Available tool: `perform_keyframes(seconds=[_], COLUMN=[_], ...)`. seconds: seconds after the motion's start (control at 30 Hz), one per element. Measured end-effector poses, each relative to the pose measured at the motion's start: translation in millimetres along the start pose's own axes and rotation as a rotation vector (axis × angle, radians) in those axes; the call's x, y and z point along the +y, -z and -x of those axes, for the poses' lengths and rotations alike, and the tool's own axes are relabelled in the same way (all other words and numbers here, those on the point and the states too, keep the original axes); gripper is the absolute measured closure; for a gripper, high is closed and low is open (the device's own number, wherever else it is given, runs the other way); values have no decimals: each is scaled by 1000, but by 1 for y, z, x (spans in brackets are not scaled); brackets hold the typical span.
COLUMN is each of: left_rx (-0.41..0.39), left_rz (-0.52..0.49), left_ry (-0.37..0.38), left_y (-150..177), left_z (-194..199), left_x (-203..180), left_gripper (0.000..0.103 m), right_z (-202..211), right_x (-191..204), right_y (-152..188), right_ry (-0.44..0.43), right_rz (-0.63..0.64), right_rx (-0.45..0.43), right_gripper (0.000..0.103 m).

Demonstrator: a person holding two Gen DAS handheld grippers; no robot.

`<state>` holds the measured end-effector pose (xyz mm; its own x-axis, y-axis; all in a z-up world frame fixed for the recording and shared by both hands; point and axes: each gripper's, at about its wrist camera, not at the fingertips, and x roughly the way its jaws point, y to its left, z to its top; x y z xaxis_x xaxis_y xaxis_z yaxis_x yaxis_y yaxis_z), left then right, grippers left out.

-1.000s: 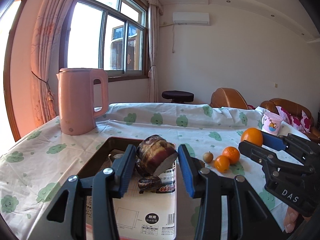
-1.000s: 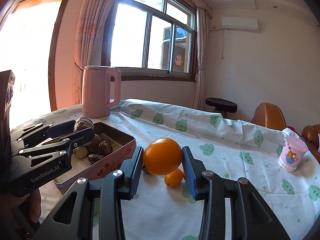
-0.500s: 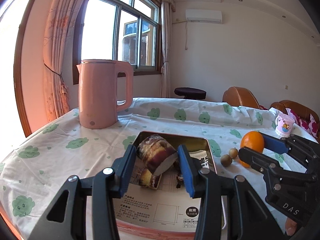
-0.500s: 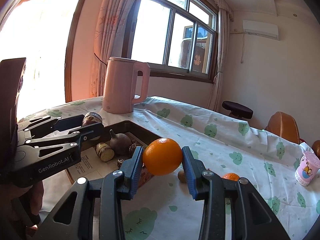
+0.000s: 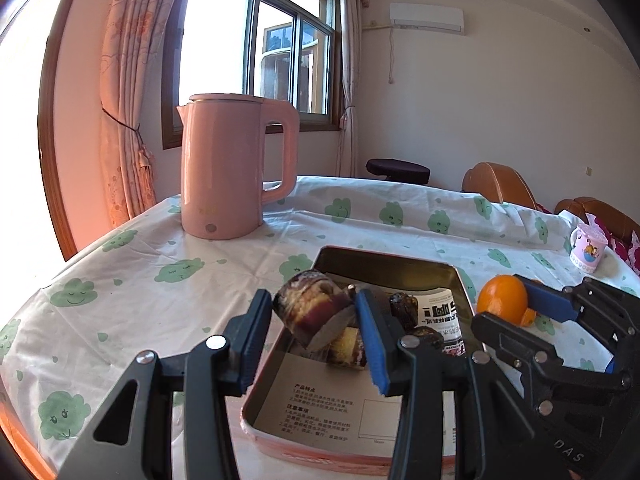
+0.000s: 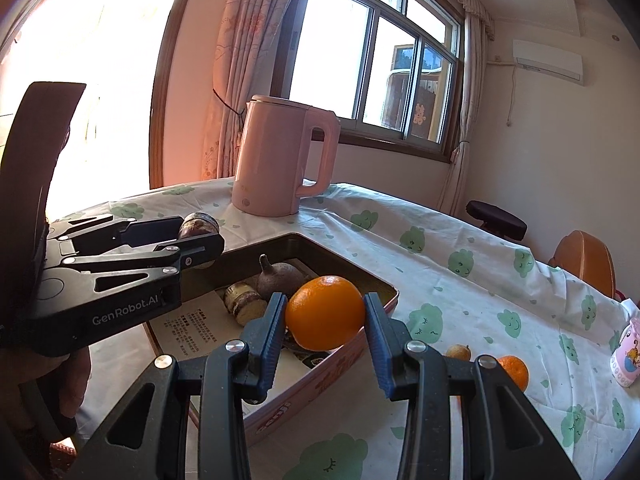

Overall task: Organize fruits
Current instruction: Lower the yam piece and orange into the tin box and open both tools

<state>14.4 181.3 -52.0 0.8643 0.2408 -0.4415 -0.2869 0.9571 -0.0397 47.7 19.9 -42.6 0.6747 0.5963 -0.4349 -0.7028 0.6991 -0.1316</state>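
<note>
The right gripper [image 6: 325, 322] clamps a round, smooth-skinned orange [image 6: 325, 312] across its widest part, above the pink metal tin [image 6: 320, 384]; firm but slippery. The left gripper [image 5: 314, 320] clamps a rigid purple-brown cut tuber piece [image 5: 312, 312] over the tin.

Sunlit window [image 5: 256, 52], pink curtain [image 5: 124, 92], white wall, air conditioner [image 5: 426, 19], brown sofa [image 5: 498, 182].

Tin [image 6: 384, 300] half free — tubers [image 6: 280, 278] and kettle [image 5: 228, 168] crowd beyond.
</note>
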Motion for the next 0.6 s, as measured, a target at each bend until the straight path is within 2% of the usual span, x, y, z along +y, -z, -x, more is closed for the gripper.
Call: perform_keyframes(seconds=[0.33, 0.6], left_rx=[29, 68], left_rz=[-7, -22], left_ry=[-3, 10], left_y=[0, 2], left_z=[-5, -12], left_x=[6, 5], left_gripper=[57, 57], right_z=[-12, -24], right_x=[14, 13], right_y=[-3, -3], right_ry=[-21, -35], right_rz=[28, 19], right_rx=[23, 81], right_gripper=[62, 62])
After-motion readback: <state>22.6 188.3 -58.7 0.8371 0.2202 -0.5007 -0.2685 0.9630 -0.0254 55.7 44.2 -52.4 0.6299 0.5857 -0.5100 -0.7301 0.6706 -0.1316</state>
